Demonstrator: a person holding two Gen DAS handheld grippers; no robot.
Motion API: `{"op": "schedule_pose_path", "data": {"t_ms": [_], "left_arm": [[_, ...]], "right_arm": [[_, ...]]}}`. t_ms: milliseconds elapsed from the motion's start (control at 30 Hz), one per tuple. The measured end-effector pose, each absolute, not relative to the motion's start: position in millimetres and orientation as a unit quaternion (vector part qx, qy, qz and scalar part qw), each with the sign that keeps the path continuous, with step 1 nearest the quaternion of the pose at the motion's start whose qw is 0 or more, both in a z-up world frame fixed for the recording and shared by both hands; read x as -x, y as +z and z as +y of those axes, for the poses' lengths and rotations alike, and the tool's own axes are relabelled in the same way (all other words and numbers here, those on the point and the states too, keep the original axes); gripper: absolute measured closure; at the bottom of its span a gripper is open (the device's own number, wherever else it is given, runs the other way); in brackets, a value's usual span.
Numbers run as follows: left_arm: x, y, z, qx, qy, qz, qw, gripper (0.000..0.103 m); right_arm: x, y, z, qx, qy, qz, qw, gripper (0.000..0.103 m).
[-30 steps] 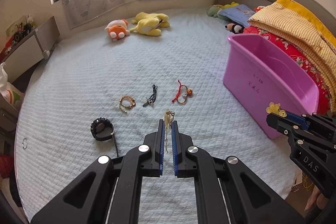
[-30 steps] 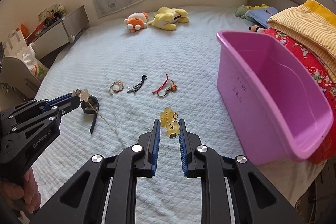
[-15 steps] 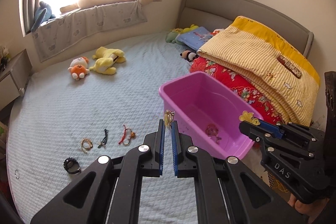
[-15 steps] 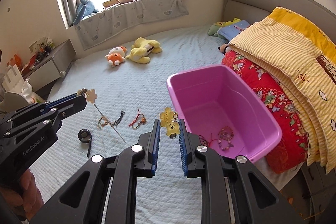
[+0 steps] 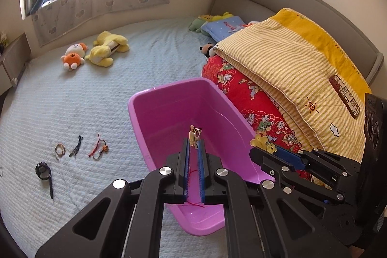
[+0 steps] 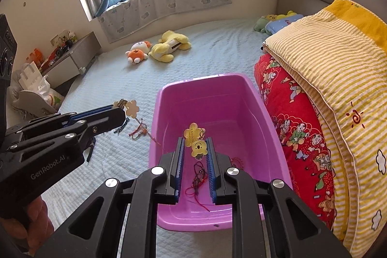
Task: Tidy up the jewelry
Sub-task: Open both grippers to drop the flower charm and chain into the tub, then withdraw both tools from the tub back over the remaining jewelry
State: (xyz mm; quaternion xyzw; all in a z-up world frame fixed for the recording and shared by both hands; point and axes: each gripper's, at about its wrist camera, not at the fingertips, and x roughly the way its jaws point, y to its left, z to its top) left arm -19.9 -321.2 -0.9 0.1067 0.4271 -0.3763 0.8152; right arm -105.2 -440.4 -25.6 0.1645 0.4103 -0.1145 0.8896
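Left hand-held gripper (image 5: 193, 145): clamped tight on a small gold-coloured pendant piece (image 5: 194, 134); piece sticks up past the fingertips. In the right wrist view, same piece (image 6: 130, 108) seen as a pale flower-shaped charm at the tip of that gripper, with a thin chain (image 6: 147, 131) trailing down from it toward the near left wall of the tub.

Right hand-held gripper (image 6: 196, 145): narrowly closed on a yellow charm set (image 6: 195, 140), one flower-shaped tag and one bear-face tag, pinched between the blue pads near the fingertips. Same charms visible at its tip in the left wrist view (image 5: 263, 144).

Pink plastic tub (image 5: 169, 117): directly below and ahead of both hand-held grippers, sitting on the bed (image 5: 72, 100). Inside, beneath the right hand-held gripper: red cord bracelets (image 6: 199, 175) on the tub floor. Red thread (image 5: 193, 202) also seen between the left fingers, low on the tub floor.

Left of the left hand-held gripper, loose on the bed, well apart from the tub: gold bracelet (image 5: 60, 149), dark cord piece (image 5: 76, 149), red cord bracelet with orange bead (image 5: 99, 150), black watch (image 5: 43, 171).

Far ahead: plush toys (image 5: 96, 52) on the bed. Right of the tub: folded quilts (image 5: 290, 79), touching or just beside its far wall; cannot tell which.
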Motion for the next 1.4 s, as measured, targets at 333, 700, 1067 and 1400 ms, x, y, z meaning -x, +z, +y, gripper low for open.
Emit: {"op": "schedule_pose_path", "data": {"t_ms": [333,700,1067,1400], "left_arm": [[-1,-70,-372,-0.127,-0.316,0.536,0.772,0.096],[-16,-95,-379,-0.146,-0.288,0.583,0.746,0.084],[-26,-85,-353,-0.131,-0.244,0.579,0.767,0.029],[-13,-68,-333,-0.140,-0.249,0.568,0.772,0.018]], "right_arm": [[86,-92,-487,-0.209,-0.075,0.498,0.838,0.086],[70,-116,-495,-0.228,-0.068,0.539,0.808,0.074],[79,-112,-504,-0.238,-0.091,0.554,0.793,0.048],[88,-105,-483,-0.254,-0.066,0.572,0.777,0.042]]}}
